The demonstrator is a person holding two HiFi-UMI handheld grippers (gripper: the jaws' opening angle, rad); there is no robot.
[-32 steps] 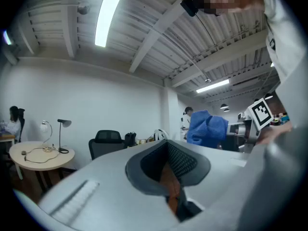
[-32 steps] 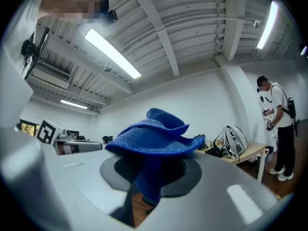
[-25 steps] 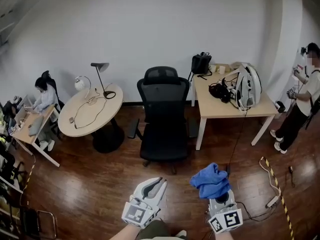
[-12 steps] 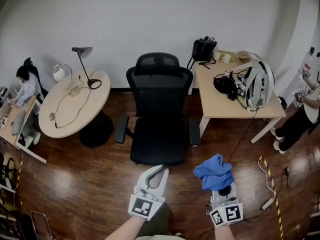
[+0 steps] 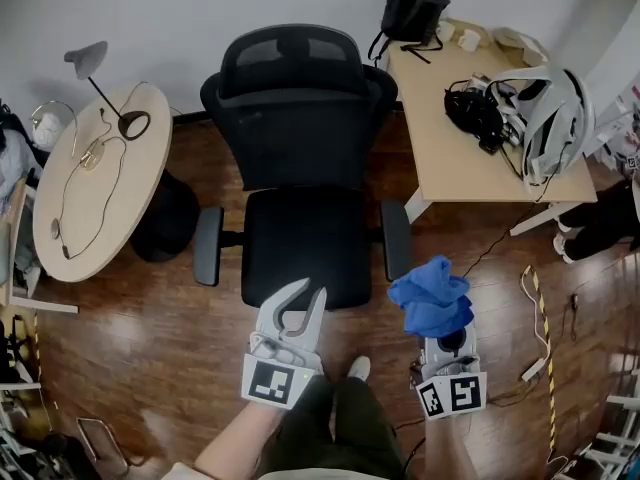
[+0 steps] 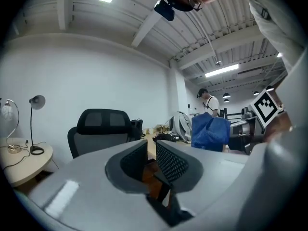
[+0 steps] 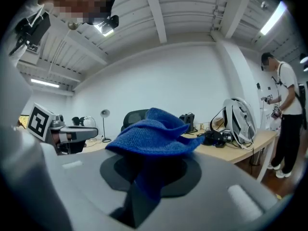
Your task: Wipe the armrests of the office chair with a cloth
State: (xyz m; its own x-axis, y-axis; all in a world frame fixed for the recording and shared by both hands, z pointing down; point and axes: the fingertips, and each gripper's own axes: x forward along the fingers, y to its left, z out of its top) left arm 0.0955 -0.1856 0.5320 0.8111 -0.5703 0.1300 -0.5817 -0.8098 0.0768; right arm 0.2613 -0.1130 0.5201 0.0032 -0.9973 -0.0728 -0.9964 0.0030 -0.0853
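Left of frame, head view: a round light-wood table (image 5: 95, 203) carrying a grey desk lamp (image 5: 100, 76) and a thin cable. It stands just left of the chair, apart from it.

Centre: the black mesh-backed office chair (image 5: 300, 138) faces the person, with its seat toward the bottom of the frame. The armrest at picture left (image 5: 208, 246) and the armrest at picture right (image 5: 396, 240) are both bare, and neither gripper touches them.

Lower centre: the left gripper (image 5: 308, 290) is held level in front of the seat's near edge. In the left gripper view its jaws are drawn together, showing only a narrow slit, and there is nothing between them.

Lower right of centre: the right gripper (image 5: 442, 336) is clamped on a crumpled blue terry cloth (image 5: 430, 293). The cloth bunches above the jaws and hides the tips. It hangs near the picture-right armrest, just below it in the frame, clear of it. The right gripper view confirms the cloth is pinched between the jaws.

Upper right: a rectangular light-wood desk (image 5: 455, 168) holds a black bag (image 5: 415, 13), a black tangle of gear (image 5: 478, 113) and a grey-and-white pack (image 5: 558, 118).

Underfoot there is a dark wooden floor (image 5: 150, 338).
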